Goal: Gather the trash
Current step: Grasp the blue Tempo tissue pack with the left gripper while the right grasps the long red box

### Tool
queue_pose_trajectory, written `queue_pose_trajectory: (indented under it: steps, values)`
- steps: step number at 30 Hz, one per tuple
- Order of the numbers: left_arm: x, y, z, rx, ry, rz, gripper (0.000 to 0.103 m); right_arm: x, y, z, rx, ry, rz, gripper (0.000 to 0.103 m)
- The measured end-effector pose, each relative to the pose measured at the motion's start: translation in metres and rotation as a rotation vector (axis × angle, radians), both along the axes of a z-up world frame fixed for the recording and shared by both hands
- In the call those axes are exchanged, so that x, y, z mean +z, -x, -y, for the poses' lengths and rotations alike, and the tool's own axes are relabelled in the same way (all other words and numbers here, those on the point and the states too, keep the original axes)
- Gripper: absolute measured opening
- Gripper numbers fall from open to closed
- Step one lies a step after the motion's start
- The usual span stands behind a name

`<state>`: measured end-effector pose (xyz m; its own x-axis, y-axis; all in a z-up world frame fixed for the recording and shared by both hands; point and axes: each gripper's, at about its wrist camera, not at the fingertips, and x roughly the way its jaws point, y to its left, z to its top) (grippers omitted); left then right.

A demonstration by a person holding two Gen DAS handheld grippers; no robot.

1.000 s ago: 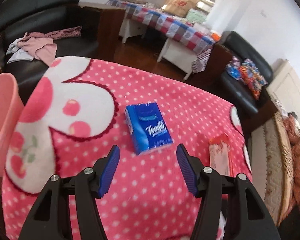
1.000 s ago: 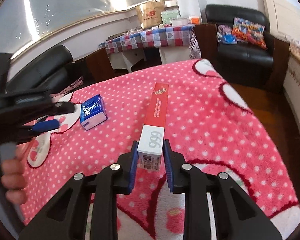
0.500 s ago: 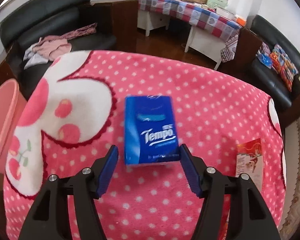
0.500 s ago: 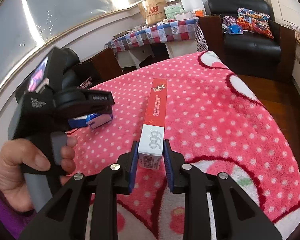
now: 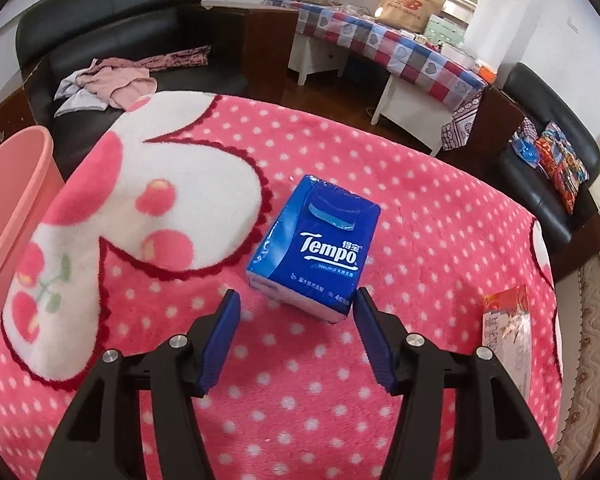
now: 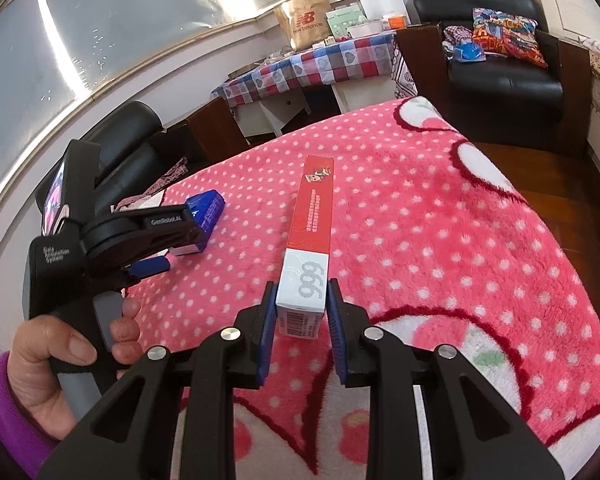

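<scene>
Where legible: Tempo pack (image 5: 314, 246) (blue)

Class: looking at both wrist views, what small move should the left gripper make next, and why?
Probably ease forward and down until its fingers straddle the tissue pack, then close. The left gripper is open just short of the pack, touching nothing, while the right gripper already clamps the red box.
</scene>
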<state>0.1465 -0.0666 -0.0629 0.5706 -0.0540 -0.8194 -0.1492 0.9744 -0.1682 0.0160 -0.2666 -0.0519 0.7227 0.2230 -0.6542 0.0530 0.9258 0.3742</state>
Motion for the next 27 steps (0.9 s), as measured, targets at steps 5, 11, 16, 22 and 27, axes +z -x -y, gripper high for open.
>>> queue_pose_trajectory:
  steps: [5,11,16,22,27]
  values:
    - [0.000,0.004,0.002,-0.072,-0.084,0.045,0.060,-0.001,-0.002,0.000,0.000,-0.007,-0.008,0.025]
    - [0.001,0.004,0.004,-0.129,-0.112,0.074,0.060,-0.002,-0.004,0.001,0.004,-0.007,-0.018,0.025]
    - [0.000,0.004,0.000,-0.173,-0.105,0.097,0.060,-0.003,-0.005,0.000,0.004,-0.005,-0.025,0.025]
    - [-0.001,0.006,0.000,-0.215,-0.096,0.119,0.048,-0.003,-0.005,-0.001,0.003,0.006,-0.030,0.025]
    - [0.001,0.012,-0.006,-0.226,-0.063,0.116,0.046,-0.003,-0.005,0.000,-0.005,0.006,-0.034,0.025]
